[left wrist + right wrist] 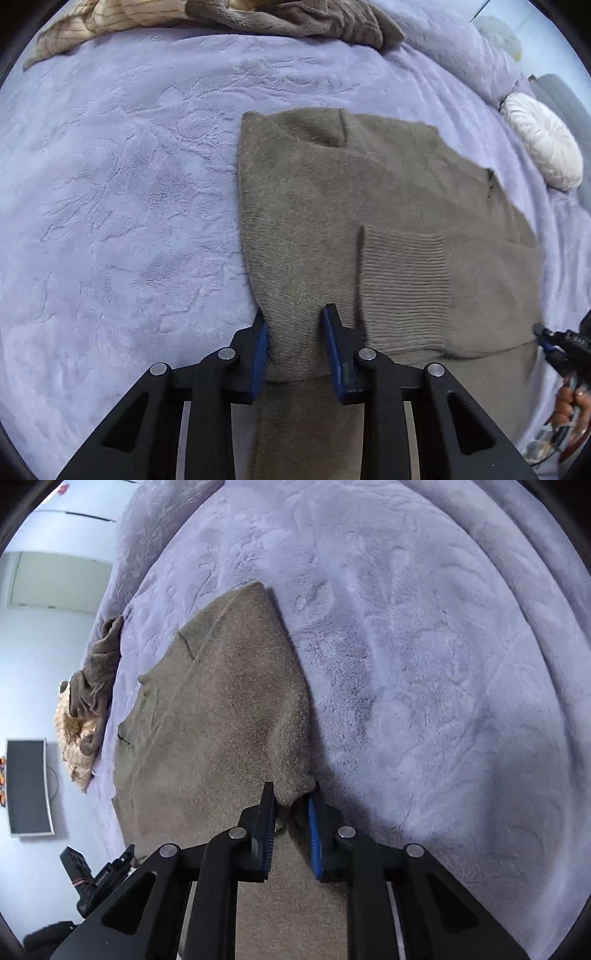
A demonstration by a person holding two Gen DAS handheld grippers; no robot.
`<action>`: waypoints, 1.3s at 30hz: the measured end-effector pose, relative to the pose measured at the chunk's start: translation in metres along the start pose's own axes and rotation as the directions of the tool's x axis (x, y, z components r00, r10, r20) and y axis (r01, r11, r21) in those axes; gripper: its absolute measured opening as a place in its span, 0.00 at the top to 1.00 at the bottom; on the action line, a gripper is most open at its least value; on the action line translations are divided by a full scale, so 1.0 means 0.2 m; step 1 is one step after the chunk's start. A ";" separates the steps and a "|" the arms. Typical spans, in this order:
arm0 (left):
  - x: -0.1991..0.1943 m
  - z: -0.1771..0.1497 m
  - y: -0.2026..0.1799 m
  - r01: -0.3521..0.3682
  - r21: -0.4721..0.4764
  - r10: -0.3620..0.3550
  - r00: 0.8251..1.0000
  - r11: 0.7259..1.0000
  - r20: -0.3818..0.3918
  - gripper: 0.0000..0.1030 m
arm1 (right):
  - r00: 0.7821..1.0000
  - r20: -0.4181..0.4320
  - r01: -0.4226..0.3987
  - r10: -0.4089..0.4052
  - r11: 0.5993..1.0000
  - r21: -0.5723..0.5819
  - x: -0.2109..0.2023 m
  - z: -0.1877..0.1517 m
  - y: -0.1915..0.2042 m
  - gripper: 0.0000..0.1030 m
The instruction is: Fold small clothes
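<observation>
Surface: a lilac plush blanket (122, 192) covers the bed, its pile pressed into wavy marks.
Task garment: a taupe knit sweater (332, 206) lies spread on the blanket, partly folded; in the left wrist view it fills the middle and right, with one ribbed cuff (406, 288) laid across the body.
Sweater edge: its straight left side runs from the far corner down to the near gripper; its near hem bunches up between the fingers.
Left gripper: the left gripper (295, 343) points steeply down at the sweater's near left corner; its jaws stand narrow, with a gathered ridge of knit pinched between the blue pads (334, 354).
Right gripper: the right gripper (291, 819) sits at the sweater's near right corner, at the edge where knit meets blanket; its jaws are narrow, and a small tuck of the corner hangs between the pads, held by them.
Seen from across: at the right edge of the left wrist view the other tool shows at the sweater's edge, blurred, with a hand (570, 400) on its grip.
Other clothes: a brown fleece piece (303, 18) and a cream checked cloth (99, 26) lie heaped at the far edge of the bed, well apart from the sweater.
Cushion: a white round cushion (543, 144) rests on the blanket beyond the sweater's right side.
Room: a pale wall with a dark framed screen (27, 786) shows in the right wrist view.
</observation>
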State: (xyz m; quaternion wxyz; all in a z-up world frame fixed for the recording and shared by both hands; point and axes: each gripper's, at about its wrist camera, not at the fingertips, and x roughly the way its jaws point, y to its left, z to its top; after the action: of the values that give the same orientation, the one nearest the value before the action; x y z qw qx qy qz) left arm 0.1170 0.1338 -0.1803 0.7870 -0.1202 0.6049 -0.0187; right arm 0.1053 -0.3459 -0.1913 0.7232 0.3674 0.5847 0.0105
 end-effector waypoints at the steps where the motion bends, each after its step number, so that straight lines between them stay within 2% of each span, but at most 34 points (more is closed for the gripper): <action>1: 0.01 0.00 0.01 0.003 -0.011 -0.003 1.000 1.000 0.002 0.71 | 1.000 0.001 0.013 -0.013 1.000 -0.010 0.00 0.00 0.00 0.83; 4: 0.01 -0.01 0.03 0.014 -0.051 -0.013 1.000 0.999 0.014 0.71 | 0.997 -0.010 0.077 -0.077 0.997 -0.031 0.06 -0.01 -0.02 0.83; 6: -0.02 -0.03 0.04 -0.004 -0.051 0.006 1.000 0.999 0.022 0.71 | 0.995 -0.009 0.097 -0.097 0.994 -0.041 0.09 -0.01 -0.02 0.83; 9: -0.06 -0.05 0.04 -0.033 -0.046 0.035 0.999 0.998 0.031 0.71 | 0.993 -0.004 0.115 -0.115 0.992 -0.060 0.05 -0.02 0.01 0.78; 15: -0.12 -0.09 0.02 -0.061 -0.026 0.062 0.998 0.998 0.027 0.71 | 0.985 -0.006 0.169 -0.171 0.978 -0.119 -0.06 -0.08 0.05 0.77; 23: -0.23 -0.17 -0.08 -0.060 0.005 0.059 0.998 0.998 0.023 0.71 | 0.985 -0.011 0.170 -0.172 0.979 -0.115 -0.17 -0.21 0.08 0.68; 39: -0.41 -0.41 -0.27 -0.102 0.111 0.107 0.994 0.988 -0.032 0.70 | 0.980 -0.042 0.179 -0.194 0.955 -0.238 -0.25 -0.43 0.31 0.60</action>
State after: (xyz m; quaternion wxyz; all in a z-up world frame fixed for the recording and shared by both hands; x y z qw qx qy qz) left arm 0.0227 0.0817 -0.1099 0.7807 -0.0446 0.6232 -0.0128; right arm 0.0425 -0.2782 -0.1205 0.7397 0.2228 0.6346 0.0227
